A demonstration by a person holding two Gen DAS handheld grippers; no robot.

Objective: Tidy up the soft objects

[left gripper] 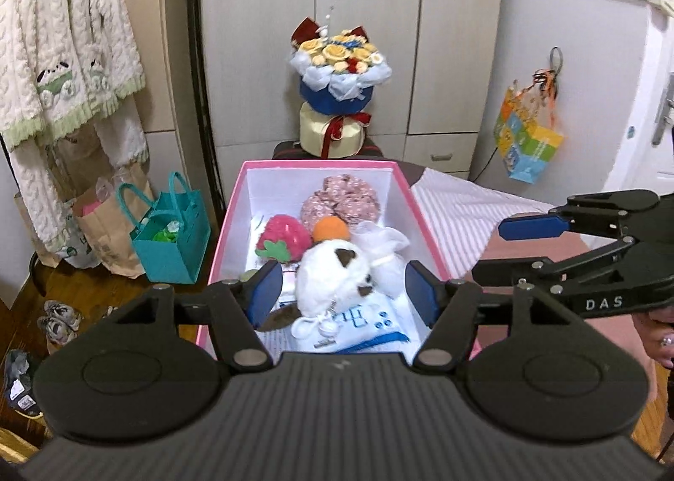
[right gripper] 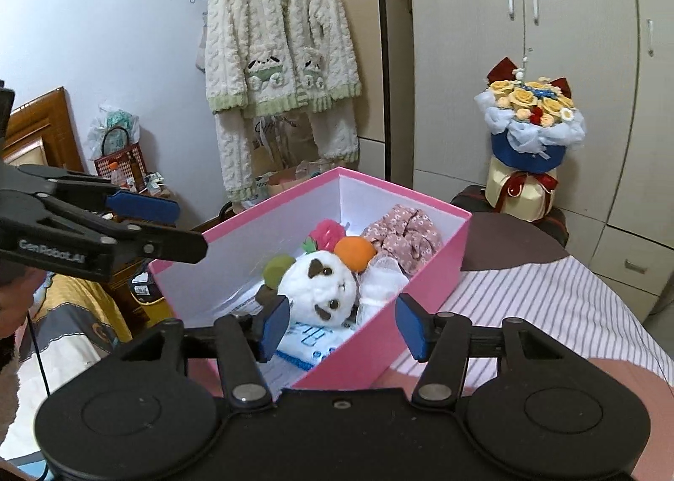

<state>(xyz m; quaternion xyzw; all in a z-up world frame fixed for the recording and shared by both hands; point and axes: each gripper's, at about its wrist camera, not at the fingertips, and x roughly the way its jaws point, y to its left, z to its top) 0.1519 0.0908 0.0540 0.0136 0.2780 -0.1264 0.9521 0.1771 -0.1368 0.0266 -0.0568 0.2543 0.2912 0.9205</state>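
Note:
A pink box (left gripper: 234,202) (right gripper: 425,304) with white inside walls stands on the bed. In it lie a white plush with brown patches (left gripper: 332,274) (right gripper: 320,287), a red strawberry plush (left gripper: 284,237) (right gripper: 326,232), an orange ball (left gripper: 330,229) (right gripper: 354,252), a pink floral cloth bundle (left gripper: 341,200) (right gripper: 406,236), a white gauze pouch (left gripper: 385,247) (right gripper: 381,283), a green soft piece (right gripper: 278,266) and a blue-and-white packet (left gripper: 362,323). My left gripper (left gripper: 343,291) (right gripper: 177,228) hovers open over the box's near end, nothing between its pads. My right gripper (right gripper: 343,327) (left gripper: 505,249) is open and empty beside the box's right wall.
The box rests on a striped sheet (left gripper: 459,202). Behind it a flower bouquet (left gripper: 341,68) stands on a dark case before a wardrobe. A teal bag (left gripper: 172,240), paper bags and shoes (left gripper: 59,316) sit on the floor at left. A fleece cardigan (right gripper: 278,59) hangs nearby.

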